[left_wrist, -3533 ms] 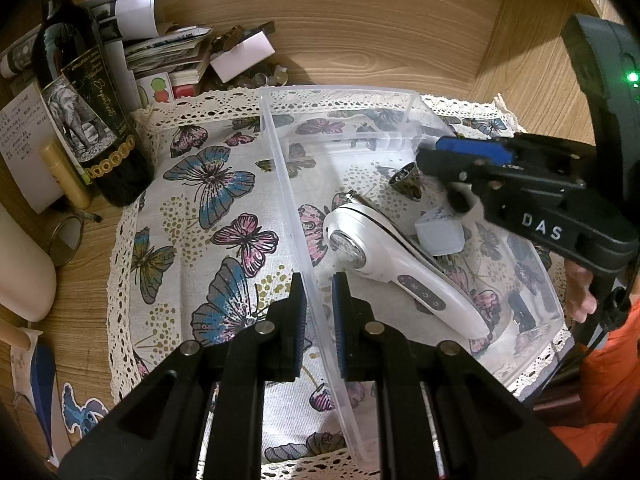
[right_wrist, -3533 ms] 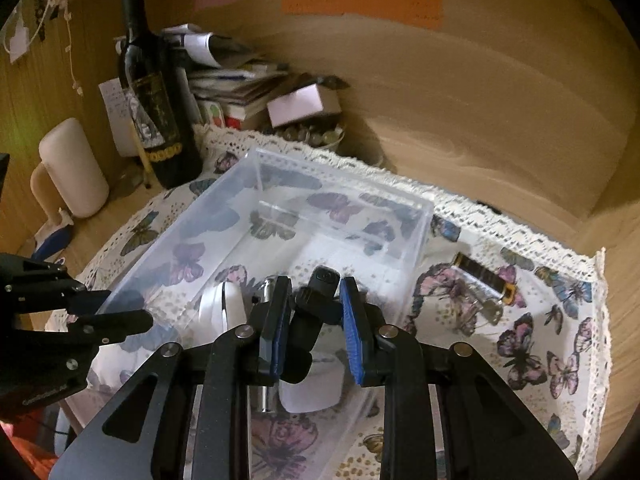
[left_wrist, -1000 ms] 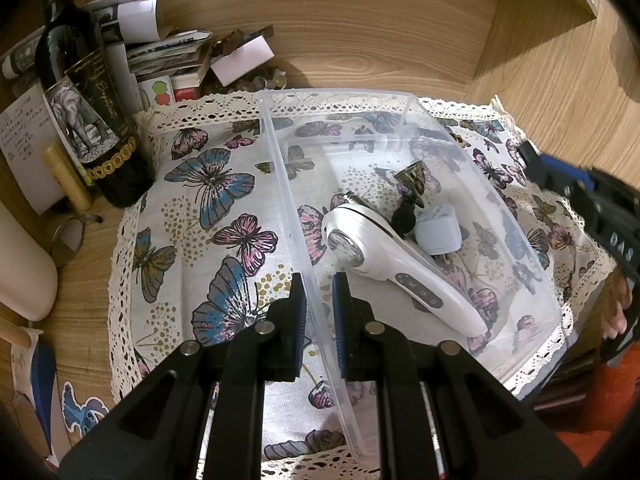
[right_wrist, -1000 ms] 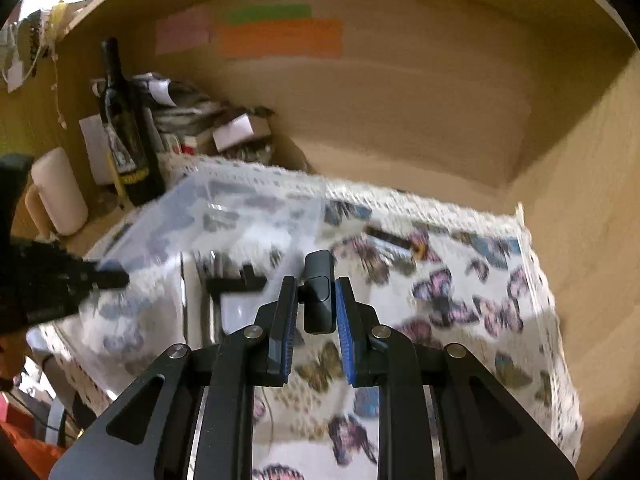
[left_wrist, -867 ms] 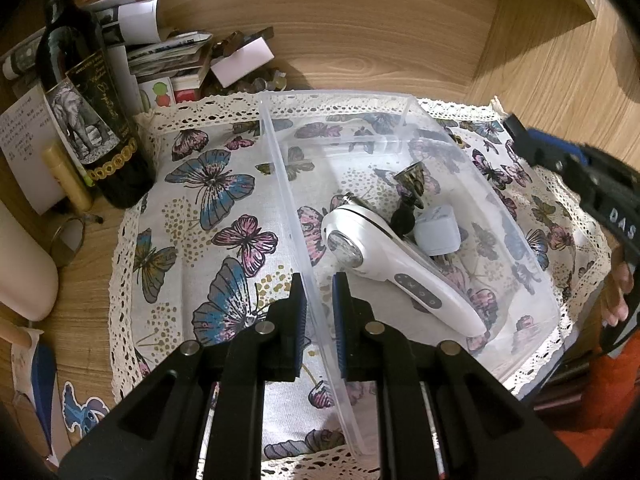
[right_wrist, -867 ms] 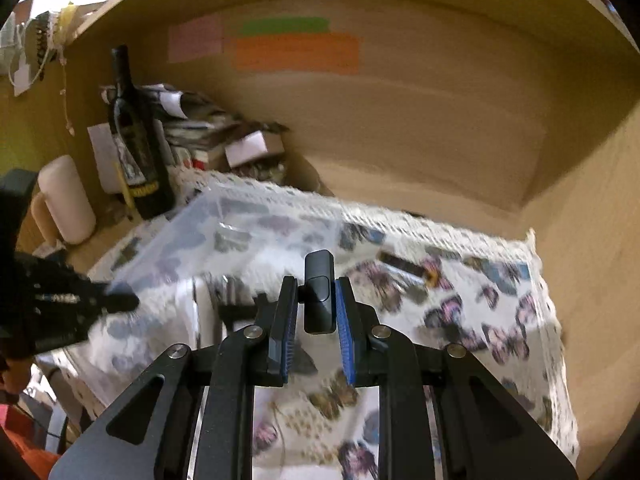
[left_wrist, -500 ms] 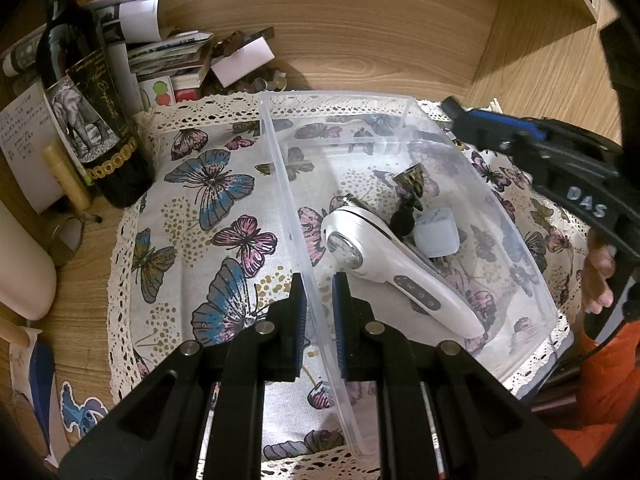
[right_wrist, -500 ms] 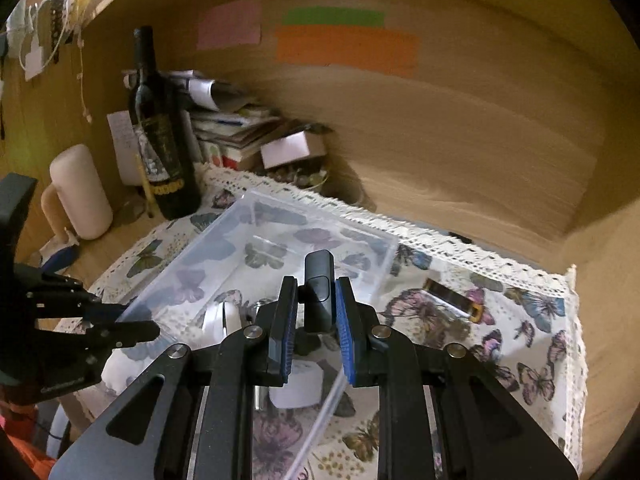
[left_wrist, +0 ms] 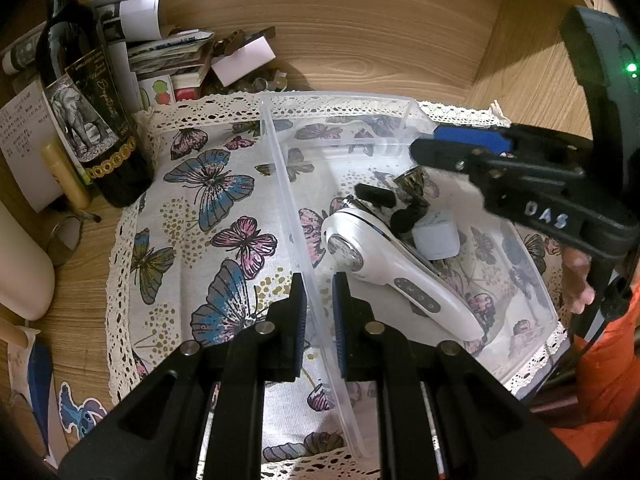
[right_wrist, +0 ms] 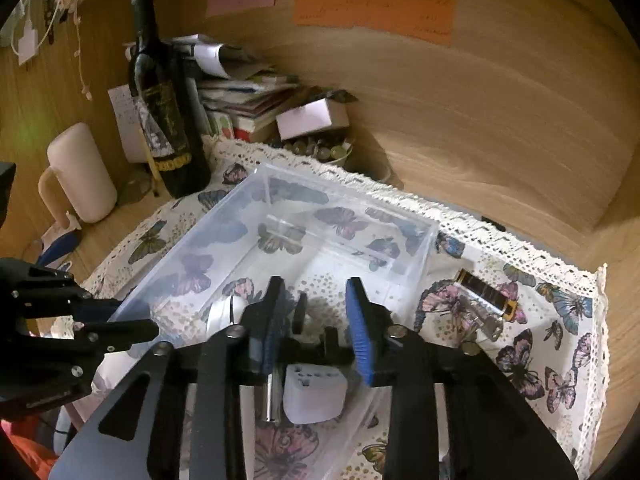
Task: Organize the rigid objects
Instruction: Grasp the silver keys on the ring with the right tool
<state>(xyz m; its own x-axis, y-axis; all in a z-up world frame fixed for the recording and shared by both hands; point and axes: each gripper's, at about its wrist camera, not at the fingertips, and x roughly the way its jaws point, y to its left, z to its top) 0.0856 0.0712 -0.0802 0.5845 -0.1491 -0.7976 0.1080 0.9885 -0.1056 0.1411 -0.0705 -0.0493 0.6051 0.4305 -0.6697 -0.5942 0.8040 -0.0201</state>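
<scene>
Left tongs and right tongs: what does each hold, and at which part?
Left tongs: the clear box, by its side wall. Right tongs: nothing; the small black piece falls free.

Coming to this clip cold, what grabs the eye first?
The clear plastic bin in the middle of the butterfly cloth, its near wall pinched by the left gripper. Inside lie a white handheld device and a pale cube adapter, with the right gripper open above them. A dark wine bottle stands back left.

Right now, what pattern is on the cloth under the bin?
Butterflies, blue and pink, on the white lace-edged cloth; clearest in the left wrist view.
</scene>
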